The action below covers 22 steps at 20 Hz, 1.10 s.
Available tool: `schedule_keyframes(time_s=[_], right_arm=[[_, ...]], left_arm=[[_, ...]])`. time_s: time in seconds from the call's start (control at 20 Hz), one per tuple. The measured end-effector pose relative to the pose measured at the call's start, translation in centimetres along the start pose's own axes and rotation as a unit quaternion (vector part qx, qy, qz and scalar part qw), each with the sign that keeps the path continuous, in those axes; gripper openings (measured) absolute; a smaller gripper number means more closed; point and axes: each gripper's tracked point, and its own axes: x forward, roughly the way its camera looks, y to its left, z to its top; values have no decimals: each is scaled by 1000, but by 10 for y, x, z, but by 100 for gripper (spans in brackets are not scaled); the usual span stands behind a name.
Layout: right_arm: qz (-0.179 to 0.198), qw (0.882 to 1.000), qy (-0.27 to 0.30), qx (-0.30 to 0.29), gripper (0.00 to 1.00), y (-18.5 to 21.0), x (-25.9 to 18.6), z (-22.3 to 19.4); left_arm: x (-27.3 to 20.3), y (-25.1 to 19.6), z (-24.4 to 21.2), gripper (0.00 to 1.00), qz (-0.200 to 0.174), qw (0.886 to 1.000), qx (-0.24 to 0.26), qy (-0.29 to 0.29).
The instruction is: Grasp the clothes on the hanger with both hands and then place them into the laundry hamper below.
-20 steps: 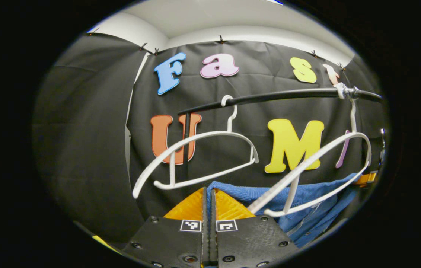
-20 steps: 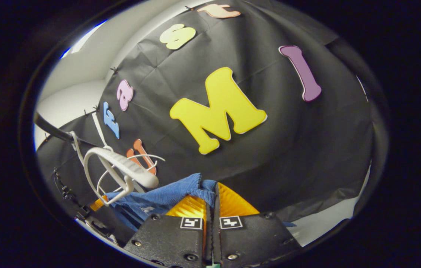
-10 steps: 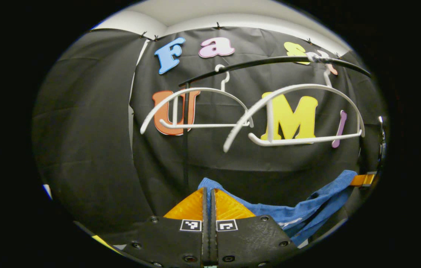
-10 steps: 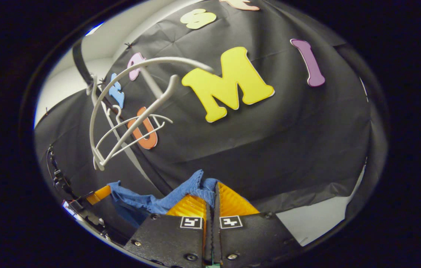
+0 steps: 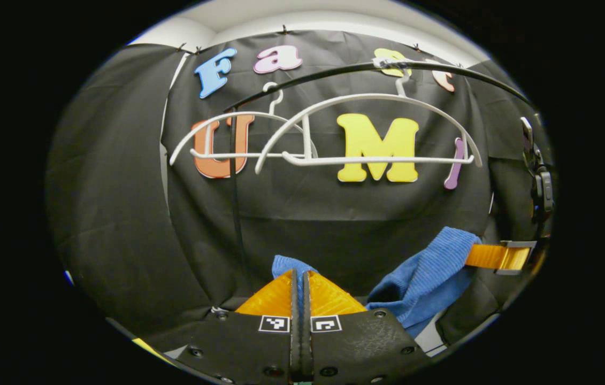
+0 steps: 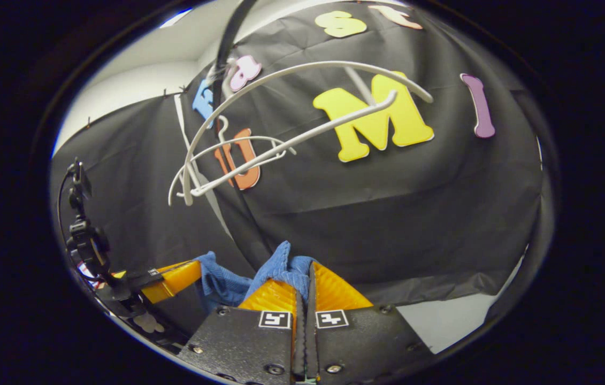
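Observation:
A blue ribbed garment (image 5: pixel 425 275) hangs slack between my two grippers, below the rail. In the left gripper view my left gripper (image 5: pixel 298 278) is shut on one end of the cloth, a blue tip showing above its orange fingers. The right gripper (image 5: pixel 497 256) shows at the far right of that view, pinching the other end. In the right gripper view my right gripper (image 6: pixel 305 267) is shut on a bunched blue fold (image 6: pixel 281 264), and the left gripper (image 6: pixel 171 278) holds the cloth at lower left. The white hanger (image 5: pixel 372 131) the garment came from hangs bare above.
A black rail (image 5: pixel 441 69) crosses the top and carries a second bare white hanger (image 5: pixel 227 139) to the left. A black upright pole (image 5: pixel 235 203) stands behind. White floor (image 6: pixel 452 321) shows under the cloth wall at lower right of the right gripper view.
Both grippers have dropped down with the blue garment, which has come off the white hanger. The hangers now sit higher in both views and have swung back level. The grippers have drawn closer together.

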Motion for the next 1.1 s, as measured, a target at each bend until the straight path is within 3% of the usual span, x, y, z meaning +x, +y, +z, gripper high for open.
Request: schedule_keyframes(time_s=[0.55, 0.85, 1.1], right_arm=[[-26, 993, 106, -36, 4, -6, 20, -127], [-53, 979, 191, -40, 4, -30, 33, -203], [-77, 962, 259, -38, 5, -51, 41, -267]], left_arm=[[4, -29, -113, 1, -24, 997, 1, 75], [13, -32, -188, 1, -19, 989, -7, 144], [17, -26, -254, 1, -1, 975, -27, 220]])
